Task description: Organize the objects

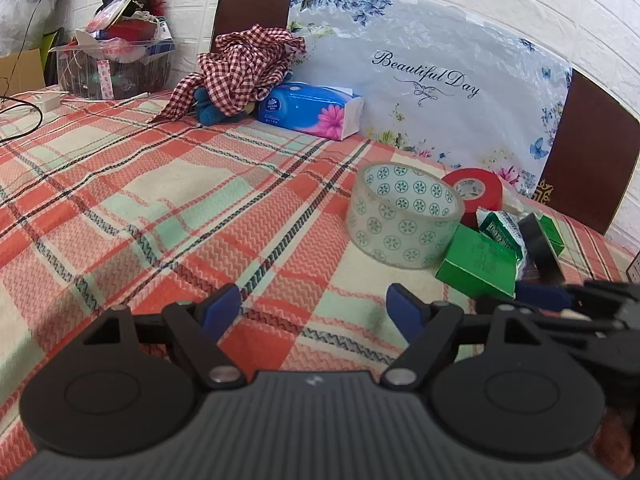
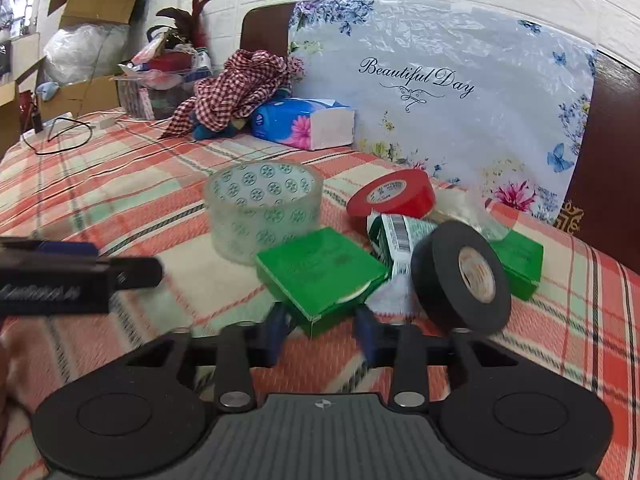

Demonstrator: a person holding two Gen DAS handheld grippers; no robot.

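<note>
Through my left wrist camera, my left tongs (image 1: pixel 316 310) stand wide apart over the plaid tablecloth (image 1: pixel 120 208), with nothing between the blue pads (image 1: pixel 220 308). Far and to the right of them a clear tape roll (image 1: pixel 404 216) printed with green rosettes stands on the table, a red tape roll (image 1: pixel 474 194) just behind it. To the right lie a green box (image 1: pixel 478 266), a crumpled green packet (image 1: pixel 502 232) and a black tape roll (image 1: pixel 540 246), clustered close together. At the far left a blue tissue pack (image 1: pixel 310 110) sits beside a red checked cloth (image 1: pixel 244 68), and a floral board (image 1: pixel 432 80) leans against the wall. My right tongs (image 1: pixel 548 296) reach in at the right edge toward the green box. Through my right wrist camera, my right tongs (image 2: pixel 322 330) have closed narrow on the near corner of the green box (image 2: pixel 320 270), its corner pinched between the blue pads (image 2: pixel 276 332). The black tape roll (image 2: pixel 460 276) leans on edge just right of the box, touching a second green box (image 2: pixel 520 260) behind it. The clear tape roll (image 2: pixel 264 210) stands far left, the red tape roll (image 2: pixel 394 198) far right of it, and my left tongs (image 2: pixel 80 272) show at the left edge.
</note>
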